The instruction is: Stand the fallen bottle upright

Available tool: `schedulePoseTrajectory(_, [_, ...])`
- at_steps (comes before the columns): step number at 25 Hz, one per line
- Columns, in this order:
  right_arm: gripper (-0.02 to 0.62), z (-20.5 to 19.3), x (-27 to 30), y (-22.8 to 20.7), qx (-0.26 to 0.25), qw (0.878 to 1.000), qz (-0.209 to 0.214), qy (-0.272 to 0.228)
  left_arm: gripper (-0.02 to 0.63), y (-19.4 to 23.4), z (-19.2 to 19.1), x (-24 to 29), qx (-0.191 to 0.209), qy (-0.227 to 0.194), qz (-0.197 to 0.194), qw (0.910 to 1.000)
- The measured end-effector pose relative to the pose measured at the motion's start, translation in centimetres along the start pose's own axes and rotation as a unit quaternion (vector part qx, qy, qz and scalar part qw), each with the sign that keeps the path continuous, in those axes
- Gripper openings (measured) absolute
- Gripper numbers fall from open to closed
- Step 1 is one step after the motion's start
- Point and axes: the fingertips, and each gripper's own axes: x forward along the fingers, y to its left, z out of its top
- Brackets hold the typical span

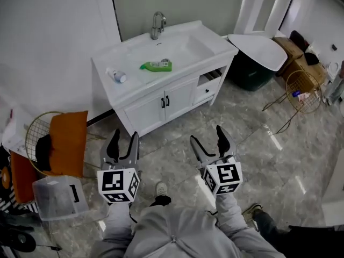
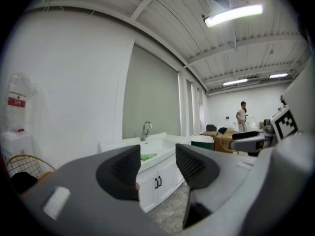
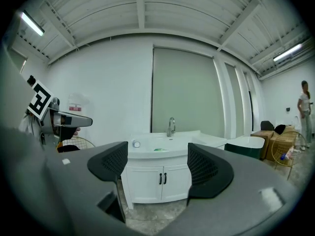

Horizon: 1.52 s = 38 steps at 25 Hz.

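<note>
Green bottle [image 1: 156,65]: I count one, lying on its side on the vanity [image 1: 161,98] top, at the front edge of the basin and towards the middle. One small white bottle [image 1: 116,75] also lies flat, at the vanity's left end. There is one faucet [image 1: 157,24] at the back of the vanity and two cupboard doors in its front.

I have two grippers, both level and pointed at the vanity from well out on the floor in front of it. The left gripper [image 1: 123,138] has its jaws narrowly apart with nothing between them; the right gripper [image 1: 206,136] has its jaws wider, also empty. In the left gripper view the green bottle shows far off through the gap, close to the left pad; in the right gripper view it sits about midway between the pads. Both are well apart from it.

Bare tile lies between me and the vanity front. Left of the vanity I see one wire basket [image 1: 32,130] with an orange cushion [image 1: 69,143] and one clear box [image 1: 56,196]. Right of it stand one white-lidded bin [image 1: 258,50] and a second wire basket [image 1: 303,90].
</note>
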Motion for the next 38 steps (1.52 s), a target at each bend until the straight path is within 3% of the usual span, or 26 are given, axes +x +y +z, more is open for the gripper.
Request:
schedulePoseTrajectory(10, [0.38, 1.6, 11.2, 1.5, -0.006, 1.0, -0.018, -0.002, 0.239, 7.8, 0.5, 9.3, 0.008, 0.007, -0.016, 0.9998])
schedulePoseTrajectory(21, [0.38, 1.5, 18.1, 1.1, -0.013, 1.0, -0.009, 0.018, 0.239, 10.9, -0.4, 15.7, -0.01, 0.025, -0.018, 0.9995])
schedulePoseTrajectory(38, [0.38, 2.7, 36.4, -4.7, -0.018, 0.995, 0.092, 0.024, 0.239, 14.8, 1.0, 30.5, -0.017, 0.038, 0.071, 0.9966])
